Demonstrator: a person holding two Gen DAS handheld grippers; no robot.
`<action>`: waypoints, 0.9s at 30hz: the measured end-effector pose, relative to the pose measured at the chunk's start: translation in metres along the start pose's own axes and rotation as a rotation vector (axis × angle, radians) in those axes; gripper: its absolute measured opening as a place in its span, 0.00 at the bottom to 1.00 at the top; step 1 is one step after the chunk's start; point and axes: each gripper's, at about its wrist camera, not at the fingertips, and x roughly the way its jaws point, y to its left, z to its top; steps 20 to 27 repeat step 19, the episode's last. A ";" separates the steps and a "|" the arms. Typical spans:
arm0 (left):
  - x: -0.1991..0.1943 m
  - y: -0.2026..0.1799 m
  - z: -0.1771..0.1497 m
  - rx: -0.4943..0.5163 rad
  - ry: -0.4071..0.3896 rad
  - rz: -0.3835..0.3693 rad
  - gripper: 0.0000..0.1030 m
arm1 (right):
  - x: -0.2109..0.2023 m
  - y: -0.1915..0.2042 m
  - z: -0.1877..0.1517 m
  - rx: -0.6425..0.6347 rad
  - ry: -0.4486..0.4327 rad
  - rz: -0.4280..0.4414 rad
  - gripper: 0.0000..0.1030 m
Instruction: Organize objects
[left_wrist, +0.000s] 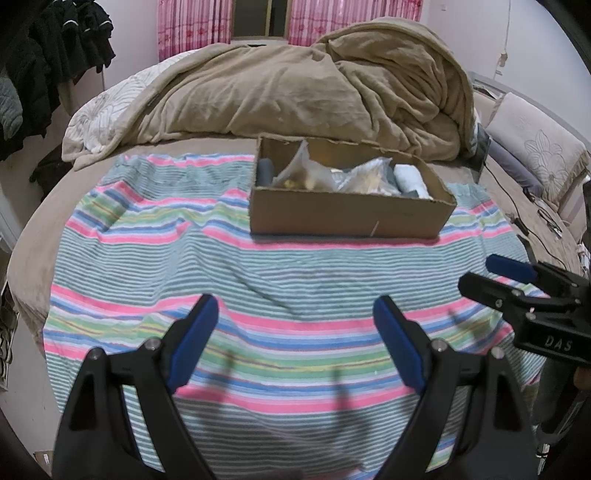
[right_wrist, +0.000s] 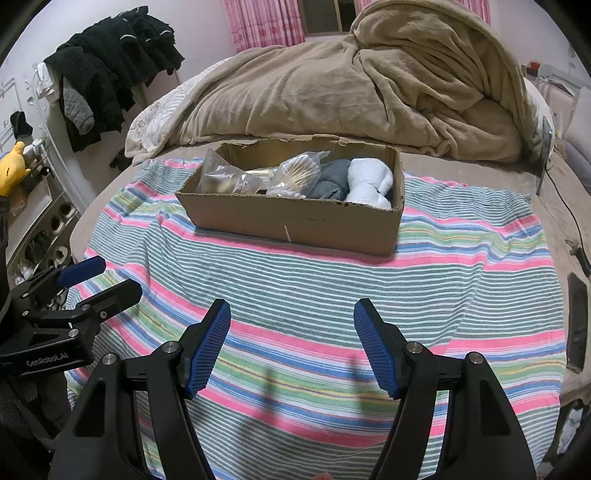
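Left claw (left_wrist: 295, 325) agape, empty | right claw (right_wrist: 291, 328) agape, empty | both angled down over striped cloth (right_wrist: 295, 280)

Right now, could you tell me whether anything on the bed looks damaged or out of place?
The cardboard box has a ragged, torn back rim, as if its flaps were ripped off. A thin pale stick pokes from its front wall. The striped cloth beneath lies wrinkled at its left side. Nothing looks spilled.

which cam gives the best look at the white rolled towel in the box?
Right wrist. The white rolled towel shows almost whole there at the right end of the cardboard box, beside the grey cloth. In the left wrist view the towel is partly hidden behind the box's front wall and the plastic bags.
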 end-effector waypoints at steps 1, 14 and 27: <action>0.000 0.000 0.000 -0.001 0.000 0.000 0.85 | 0.000 0.000 0.000 0.000 0.000 0.000 0.70; 0.003 0.003 0.001 0.000 0.005 -0.001 0.85 | 0.001 -0.001 0.000 0.002 0.002 0.000 0.70; 0.001 0.009 0.012 0.022 -0.019 0.003 0.85 | 0.001 -0.003 0.004 -0.003 0.005 -0.009 0.70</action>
